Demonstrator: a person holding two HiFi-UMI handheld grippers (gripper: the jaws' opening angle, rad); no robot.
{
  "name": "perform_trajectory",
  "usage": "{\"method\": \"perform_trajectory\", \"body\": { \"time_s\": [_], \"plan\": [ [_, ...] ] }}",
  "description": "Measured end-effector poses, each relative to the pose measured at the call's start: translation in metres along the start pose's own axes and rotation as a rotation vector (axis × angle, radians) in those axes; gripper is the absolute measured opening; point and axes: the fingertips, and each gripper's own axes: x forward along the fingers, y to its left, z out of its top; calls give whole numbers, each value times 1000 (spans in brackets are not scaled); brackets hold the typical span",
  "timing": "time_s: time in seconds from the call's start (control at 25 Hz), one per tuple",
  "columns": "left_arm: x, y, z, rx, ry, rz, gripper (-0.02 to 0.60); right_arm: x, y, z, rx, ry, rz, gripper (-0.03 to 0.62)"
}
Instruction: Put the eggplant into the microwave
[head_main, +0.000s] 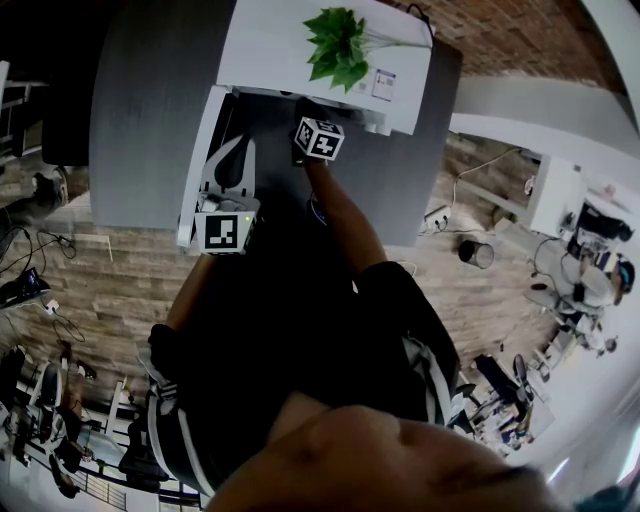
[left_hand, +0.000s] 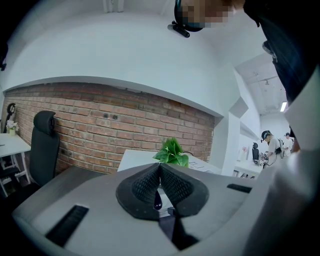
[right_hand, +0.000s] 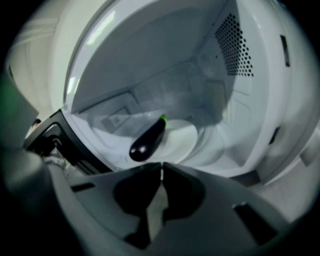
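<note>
**Q:** Where is the eggplant located?

**A:** The eggplant (right_hand: 147, 139) is seen inside the microwave (right_hand: 210, 100). It is laid on the left part of the white turntable plate (right_hand: 187, 142). It is not gripped by either tool.

**Q:** How is its long axis set?

**A:** In the right gripper view the long axis is laid on a diagonal from 7 o'clock to 1 o'clock. The green stem end is pointed toward 1 o'clock, deeper into the cavity. The rounded dark end is turned toward 7 o'clock, nearest the opening.

**Q:** What is the state of the right gripper?

**A:** The right gripper (right_hand: 161, 167) is held at the mouth of the cavity, at 6 o'clock from the eggplant, near it but apart. Its jaws are brought together, with only a thin slit left between them, and nothing is held.

**Q:** What else is shown in the cavity?

**A:** A perforated panel (right_hand: 232, 42) is seen on the right wall, at 2 o'clock from the eggplant.

**Q:** And the left gripper?

**A:** The jaws of the left gripper (left_hand: 160, 167) are closed tip to tip, and nothing is clamped. In the head view it is held outside the microwave, at 7 o'clock from the right gripper, beside the open door (head_main: 200, 160). Contact with the door cannot be determined.

**Q:** What surrounds the appliance?

**A:** The microwave is placed on a grey table (head_main: 140, 100), and a green plant (head_main: 338, 45) is set on top of it. A brick wall (left_hand: 100, 125) and a black chair (left_hand: 44, 145) are shown in the left gripper view.
</note>
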Motion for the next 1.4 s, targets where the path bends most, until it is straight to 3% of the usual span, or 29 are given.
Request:
{"method": "perform_trajectory", "body": {
  "time_s": [1.4],
  "plan": [
    [1, 2, 3, 12, -12, 5, 37, 13, -4, 8, -13, -1, -2, 37]
  ]
}}
